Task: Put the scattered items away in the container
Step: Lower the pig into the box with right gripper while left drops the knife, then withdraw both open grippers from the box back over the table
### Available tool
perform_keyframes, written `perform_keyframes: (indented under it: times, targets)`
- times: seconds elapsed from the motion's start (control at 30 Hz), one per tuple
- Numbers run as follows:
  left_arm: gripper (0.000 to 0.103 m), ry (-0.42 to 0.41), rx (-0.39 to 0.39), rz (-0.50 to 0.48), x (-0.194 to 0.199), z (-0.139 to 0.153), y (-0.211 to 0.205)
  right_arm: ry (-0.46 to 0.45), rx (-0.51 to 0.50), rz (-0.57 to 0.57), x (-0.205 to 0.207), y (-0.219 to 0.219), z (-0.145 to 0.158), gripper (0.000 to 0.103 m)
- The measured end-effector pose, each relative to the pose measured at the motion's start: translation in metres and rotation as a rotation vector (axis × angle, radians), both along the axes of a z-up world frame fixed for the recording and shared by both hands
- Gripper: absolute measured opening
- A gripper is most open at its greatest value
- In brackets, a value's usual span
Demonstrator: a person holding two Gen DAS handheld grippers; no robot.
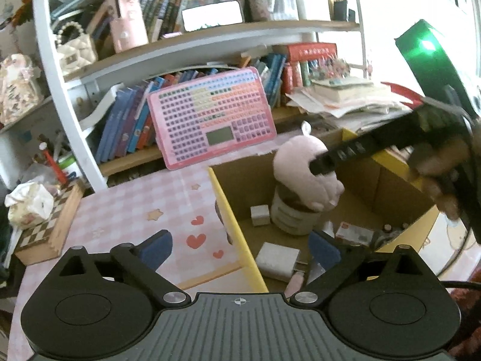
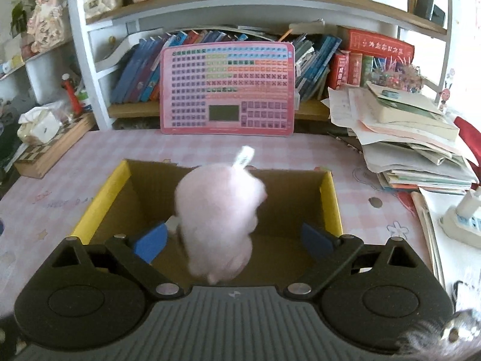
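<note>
Where jaws gape, pink plush toy (image 2: pixel 218 225)

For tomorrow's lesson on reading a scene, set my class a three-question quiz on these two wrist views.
1. True or false: the right claw is clamped on the pink plush toy.
2. Which of these is inside the cardboard box? A) the pink keyboard-style board B) the white jar C) the chessboard box
3. Fill in: the pink board leans against the ____.

Key
1. False: its jaws stand wide and the blurred toy sits between the pads untouched, over the box.
2. B.
3. Bookshelf.
</note>
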State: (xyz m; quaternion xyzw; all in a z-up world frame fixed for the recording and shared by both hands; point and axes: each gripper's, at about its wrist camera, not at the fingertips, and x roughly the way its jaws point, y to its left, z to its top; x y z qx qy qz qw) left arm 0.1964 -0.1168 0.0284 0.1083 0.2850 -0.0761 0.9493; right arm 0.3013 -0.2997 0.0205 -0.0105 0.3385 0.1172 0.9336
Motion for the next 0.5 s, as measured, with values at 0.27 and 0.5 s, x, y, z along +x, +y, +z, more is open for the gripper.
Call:
perform_keyframes:
  times: [0.27, 0.5]
  targets:
    - [0.100, -0.045, -0.045, 0.002, -0.033, 0.008, 0.018, -0.050, -0.015, 0.003, -0.059, 0.019, 0.011, 0.097]
    - [0.100, -0.064, -0.072, 0.050, -0.063, 0.007, 0.039, -0.158, -0.099, 0.040, -0.117, 0.045, 0.012, 0.097]
